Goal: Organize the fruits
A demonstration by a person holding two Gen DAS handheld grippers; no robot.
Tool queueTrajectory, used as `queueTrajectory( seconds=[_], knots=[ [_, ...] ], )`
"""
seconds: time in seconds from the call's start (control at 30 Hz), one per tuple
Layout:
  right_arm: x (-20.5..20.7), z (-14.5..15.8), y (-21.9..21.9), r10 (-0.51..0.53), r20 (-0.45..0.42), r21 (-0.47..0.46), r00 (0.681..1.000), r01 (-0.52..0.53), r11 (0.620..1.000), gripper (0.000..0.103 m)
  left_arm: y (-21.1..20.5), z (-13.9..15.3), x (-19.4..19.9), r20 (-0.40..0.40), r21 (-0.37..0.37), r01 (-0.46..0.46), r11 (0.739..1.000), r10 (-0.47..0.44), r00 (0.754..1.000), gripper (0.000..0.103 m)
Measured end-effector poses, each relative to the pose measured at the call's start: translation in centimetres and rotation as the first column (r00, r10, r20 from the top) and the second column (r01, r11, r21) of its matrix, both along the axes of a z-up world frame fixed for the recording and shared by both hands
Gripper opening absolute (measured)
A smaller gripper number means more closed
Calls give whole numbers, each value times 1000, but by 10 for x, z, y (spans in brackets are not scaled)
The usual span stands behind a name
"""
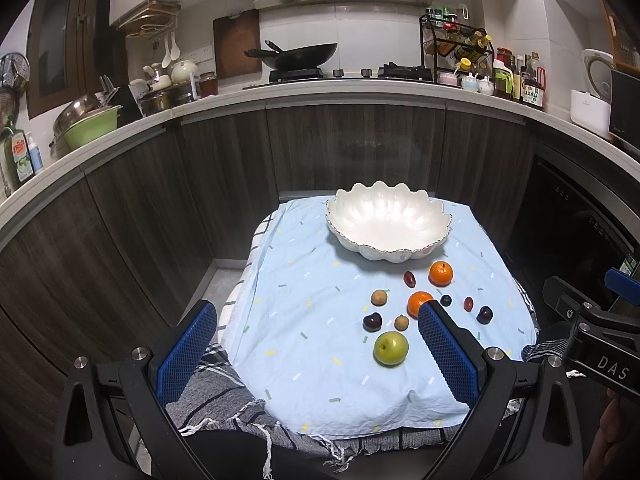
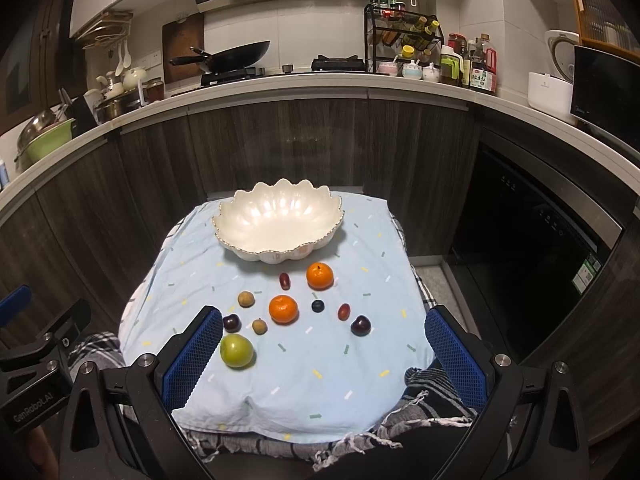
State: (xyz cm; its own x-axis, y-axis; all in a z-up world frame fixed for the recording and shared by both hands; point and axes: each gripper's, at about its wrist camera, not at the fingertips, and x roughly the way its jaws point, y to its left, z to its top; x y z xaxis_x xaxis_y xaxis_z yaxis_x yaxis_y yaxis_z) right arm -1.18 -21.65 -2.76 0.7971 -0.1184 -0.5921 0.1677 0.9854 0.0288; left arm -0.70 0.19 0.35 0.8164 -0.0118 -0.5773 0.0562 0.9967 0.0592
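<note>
A white scalloped bowl (image 1: 387,222) (image 2: 278,220) stands with nothing in it at the far end of a light blue cloth (image 1: 320,360) (image 2: 304,380). In front of it lie a green apple (image 1: 391,348) (image 2: 237,351), two oranges (image 2: 319,275) (image 2: 283,309), dark plums (image 2: 360,325) (image 2: 231,322), red grapes (image 2: 284,281), a blueberry (image 2: 318,306) and two small brown longans (image 2: 245,299). My left gripper (image 1: 318,312) hovers open above the cloth's near left part. My right gripper (image 2: 324,320) hovers open over the near fruit, holding nothing.
The cloth covers a small table (image 2: 416,408) draped with a striped blanket. Dark cabinets (image 1: 352,148) and a kitchen counter curve behind, carrying a wok (image 1: 296,56), bottles (image 1: 516,78) and dishes. A dark oven front (image 2: 532,248) stands at the right.
</note>
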Motion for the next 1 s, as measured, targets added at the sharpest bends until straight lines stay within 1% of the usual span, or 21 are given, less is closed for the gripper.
queueTrajectory(
  seconds=[1.0],
  knots=[
    [-1, 0, -1, -1, 0, 2, 1000, 1, 1000, 102, -1, -4, 0, -6, -1, 3, 1000, -3, 1000, 103]
  ],
)
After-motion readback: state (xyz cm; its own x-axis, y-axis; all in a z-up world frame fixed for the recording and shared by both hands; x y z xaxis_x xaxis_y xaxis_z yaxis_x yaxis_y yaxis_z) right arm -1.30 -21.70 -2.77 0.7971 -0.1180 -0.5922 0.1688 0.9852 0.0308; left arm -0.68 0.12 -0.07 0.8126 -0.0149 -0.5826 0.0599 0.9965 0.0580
